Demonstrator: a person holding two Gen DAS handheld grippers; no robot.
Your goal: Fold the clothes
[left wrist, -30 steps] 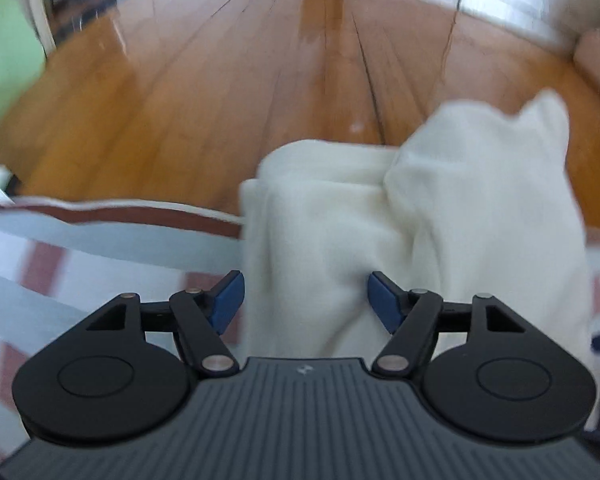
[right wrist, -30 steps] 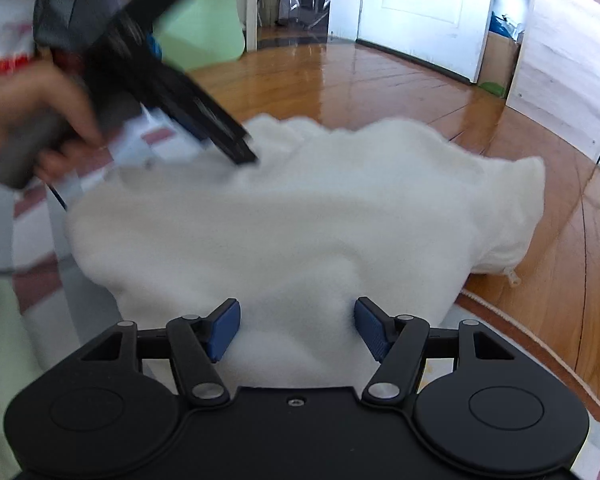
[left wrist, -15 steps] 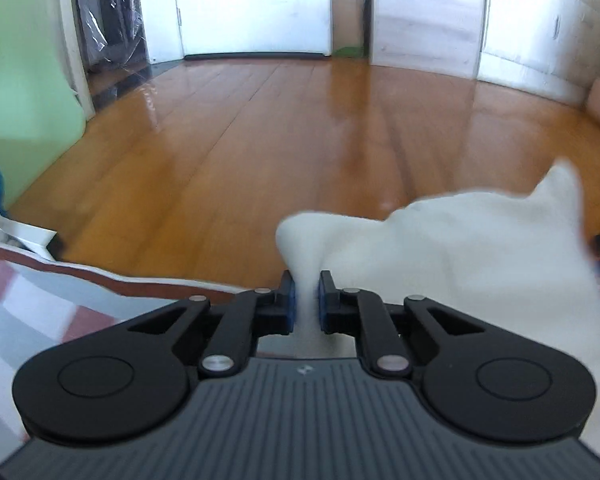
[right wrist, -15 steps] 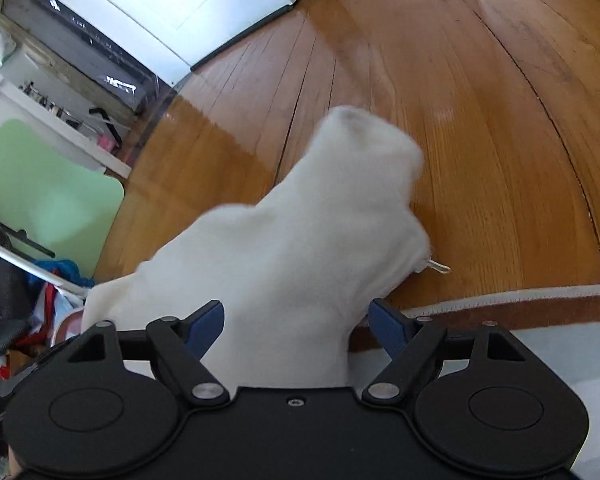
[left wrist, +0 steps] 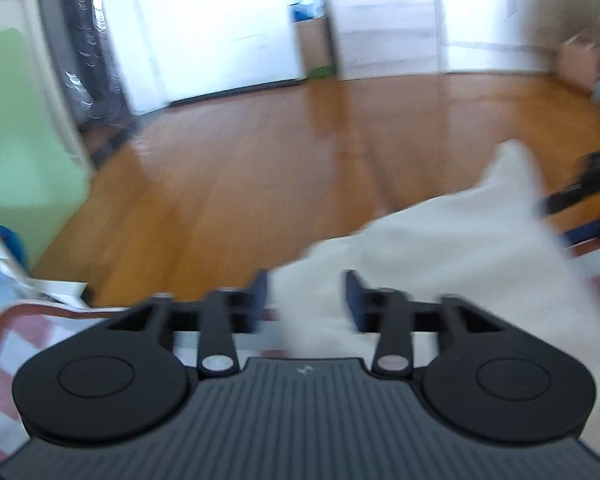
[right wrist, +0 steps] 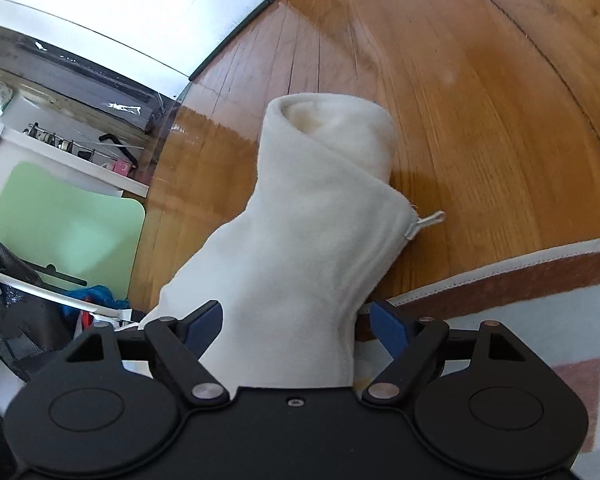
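Observation:
A cream fleece garment [left wrist: 440,252] lies on a striped rug and hangs over its edge toward the wood floor. My left gripper [left wrist: 306,296] is open, with a fold of the fleece between its blue pads, not clamped. In the right wrist view the garment [right wrist: 300,240] rises in a bunched column with its collar opening at the top and a zipper pull [right wrist: 430,220] on the right side. My right gripper [right wrist: 296,322] is open, its pads on either side of the fleece. The right gripper also shows at the far right of the left wrist view [left wrist: 588,188].
The rug [right wrist: 540,312] has red, white and grey checks with a brown border [right wrist: 500,280]. Beyond it is a glossy wood floor [left wrist: 260,168]. A green panel [right wrist: 64,216], a clothes rack with blue fabric [right wrist: 96,296] and clutter stand at the left.
My left gripper was shut on the fleece half a second ago and has opened. The left view has swung up. The right gripper stays open and has tilted over the bunched garment.

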